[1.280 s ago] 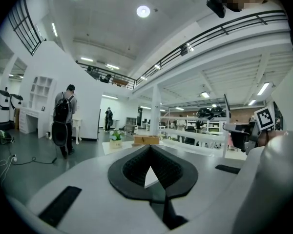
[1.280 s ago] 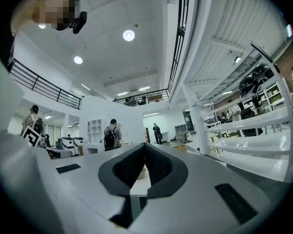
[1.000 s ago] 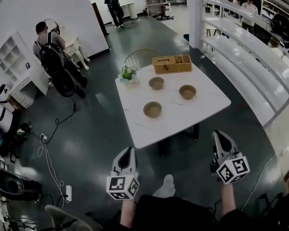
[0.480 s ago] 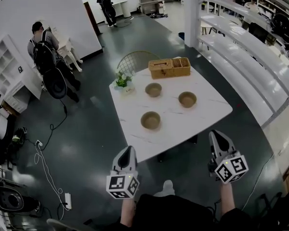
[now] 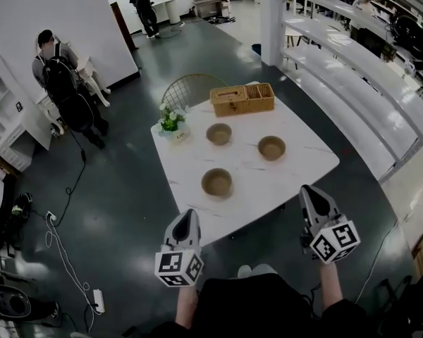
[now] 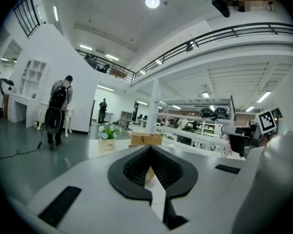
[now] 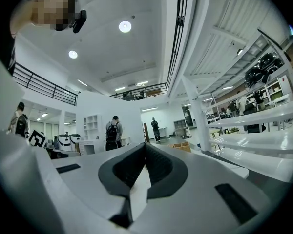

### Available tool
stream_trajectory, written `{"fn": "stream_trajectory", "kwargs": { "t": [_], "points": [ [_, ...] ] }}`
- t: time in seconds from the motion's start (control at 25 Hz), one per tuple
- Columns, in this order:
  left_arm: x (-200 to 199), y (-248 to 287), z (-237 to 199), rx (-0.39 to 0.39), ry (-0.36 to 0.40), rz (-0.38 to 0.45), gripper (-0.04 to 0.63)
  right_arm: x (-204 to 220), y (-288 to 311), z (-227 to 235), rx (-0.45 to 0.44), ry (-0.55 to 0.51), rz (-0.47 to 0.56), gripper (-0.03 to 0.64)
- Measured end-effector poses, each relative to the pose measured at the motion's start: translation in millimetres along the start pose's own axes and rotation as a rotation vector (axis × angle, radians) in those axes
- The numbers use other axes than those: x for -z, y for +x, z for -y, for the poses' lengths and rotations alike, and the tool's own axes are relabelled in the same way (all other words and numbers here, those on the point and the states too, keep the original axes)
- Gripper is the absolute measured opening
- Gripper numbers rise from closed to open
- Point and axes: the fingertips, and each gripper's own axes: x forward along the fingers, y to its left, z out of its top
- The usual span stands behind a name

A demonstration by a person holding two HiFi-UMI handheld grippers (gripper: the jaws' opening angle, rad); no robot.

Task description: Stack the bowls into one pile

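A white marbled tabletop stands on a dark, glossy floor in a large, bright room. White shelving runs along the right side. A wire-backed chair sits at the far edge of the tabletop. At far left a person with a backpack stands by white furniture, and another person stands further off. Cables trail over the floor at left.

The left tool and the right tool are held side by side at the near edge of the tabletop, well apart from each other. Each has its jaws closed tip to tip with nothing between them, and neither touches any object.

Three tan bowls sit upright and unstacked, well apart in a triangle. The near bowl is closest to the tools, the far bowl lies beyond it, and the right bowl sits off to the right. All three look empty. Behind them at the far edge is a woven basket, with a small potted plant at the far left corner.
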Motion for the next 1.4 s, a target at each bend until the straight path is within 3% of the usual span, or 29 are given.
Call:
{"fn": "stream_trajectory", "kwargs": {
  "t": [0.4, 0.8, 0.96, 1.4],
  "points": [
    [-0.7, -1.6, -22.5, 0.005, -0.009, -0.02, 0.014, 3.5, 23.0, -26.2, -0.051, 0.036, 0.004, 0.014],
    [3.4, 34.9, -22.3, -0.045, -0.047, -0.048, 0.014, 6.0, 66.9, -2.4, -0.132, 0.066, -0.026, 0.014],
    [0.8, 50.5, -31.1, -0.083, -0.067, -0.058, 0.014, 0.4, 98.6, -0.9, -0.21, 0.109, -0.017, 0.014],
    [5.0, 92.5, -56.5, -0.221, -0.16, -0.068, 0.014, 6.5, 183.6, 2.6, -0.407, 0.138, -0.114, 0.014]
  ]
}}
